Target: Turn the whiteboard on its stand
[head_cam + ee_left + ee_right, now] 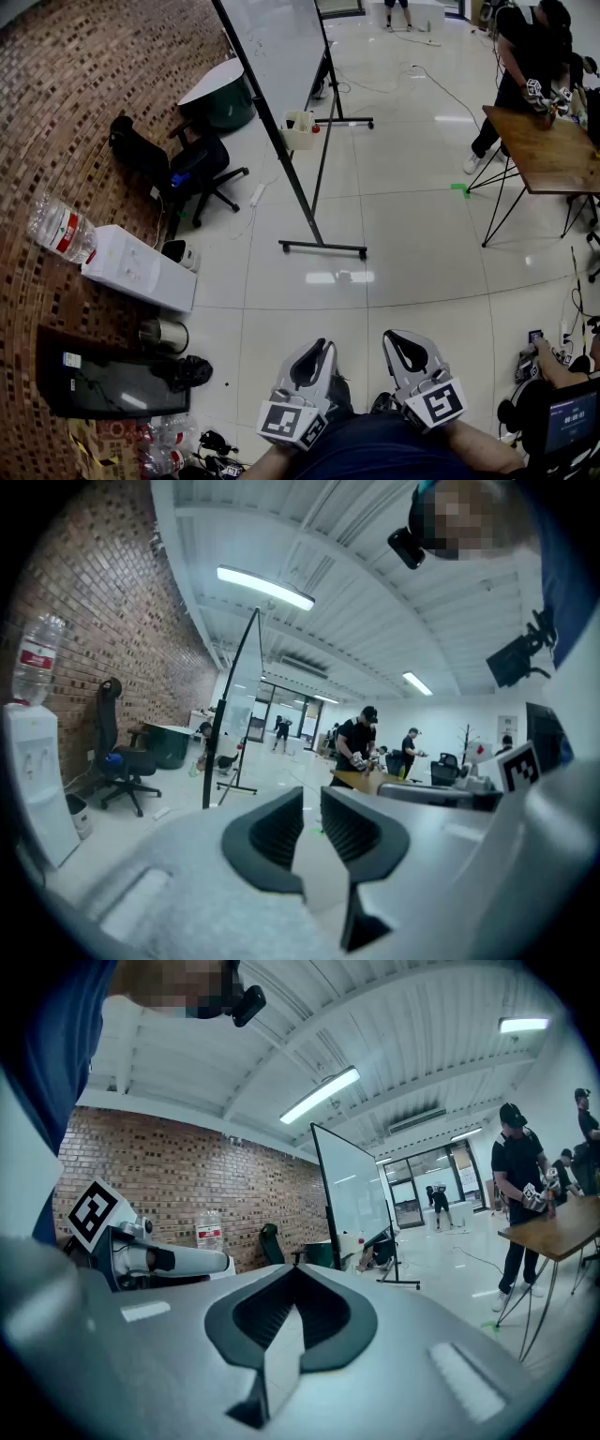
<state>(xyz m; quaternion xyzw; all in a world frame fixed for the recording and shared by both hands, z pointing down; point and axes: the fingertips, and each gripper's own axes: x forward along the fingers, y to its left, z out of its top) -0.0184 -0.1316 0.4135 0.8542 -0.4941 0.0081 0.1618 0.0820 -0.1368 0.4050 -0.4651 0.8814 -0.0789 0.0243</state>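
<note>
The whiteboard [281, 47] stands on its black wheeled stand [323, 248] at the far middle of the tiled floor, its face tilted, and a white holder [300, 129] hangs on the frame. Both grippers are held low and close to the person's body, far short of the board. My left gripper [322, 349] has a narrow gap between its jaw tips and nothing in it. My right gripper [394, 337] is shut and empty. The left gripper view [311, 803] shows the whiteboard [239, 691] nearly edge on. The right gripper view [295, 1271] has the whiteboard [352, 1185] ahead and to the right.
A brick wall runs along the left, with a water dispenser [141, 267], an office chair [192, 169] and a round green table [225, 94] along it. A monitor [117, 386] and a metal cup [164, 335] lie near left. A person [525, 66] works at a wooden table [548, 150] on the right.
</note>
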